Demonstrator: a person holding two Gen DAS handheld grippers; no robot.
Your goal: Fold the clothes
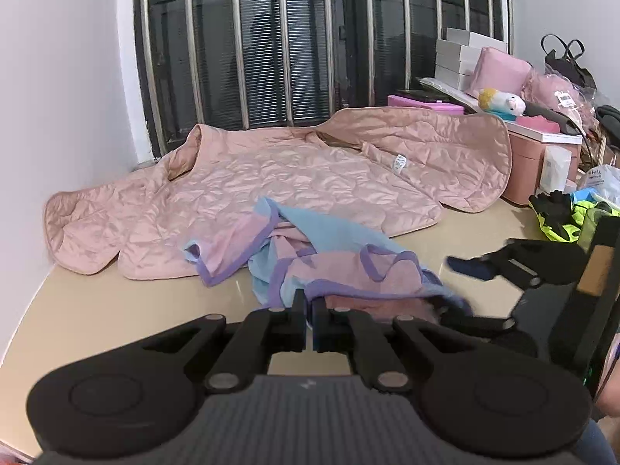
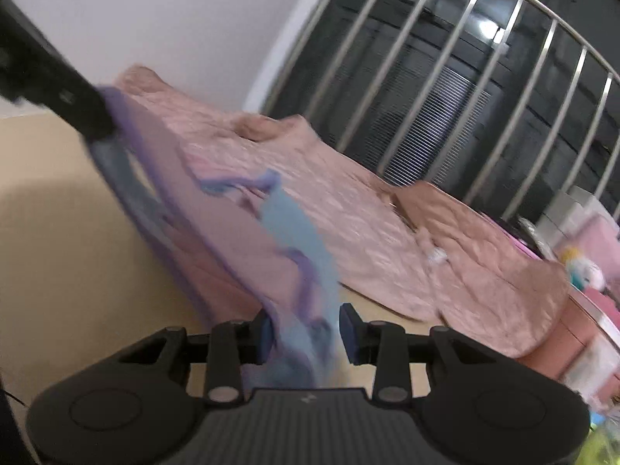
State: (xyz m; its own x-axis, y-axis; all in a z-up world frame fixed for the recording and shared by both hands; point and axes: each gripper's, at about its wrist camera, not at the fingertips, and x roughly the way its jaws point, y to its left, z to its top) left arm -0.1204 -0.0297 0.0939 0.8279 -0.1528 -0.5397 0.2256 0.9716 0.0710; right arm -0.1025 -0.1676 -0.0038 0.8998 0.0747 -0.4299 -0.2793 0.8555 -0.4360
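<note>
Left claw (image 1: 309, 319) pinches the pink-and-blue garment's (image 1: 310, 255) hem; right claw (image 2: 306, 335) spread around cloth at 6 o'clock; unclamped fabric could slip out

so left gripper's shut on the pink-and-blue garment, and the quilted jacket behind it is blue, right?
Not quite. The left gripper is shut on the pink-and-blue garment, but the quilted jacket behind it is pink, not blue; the left wrist view shows this.
</note>
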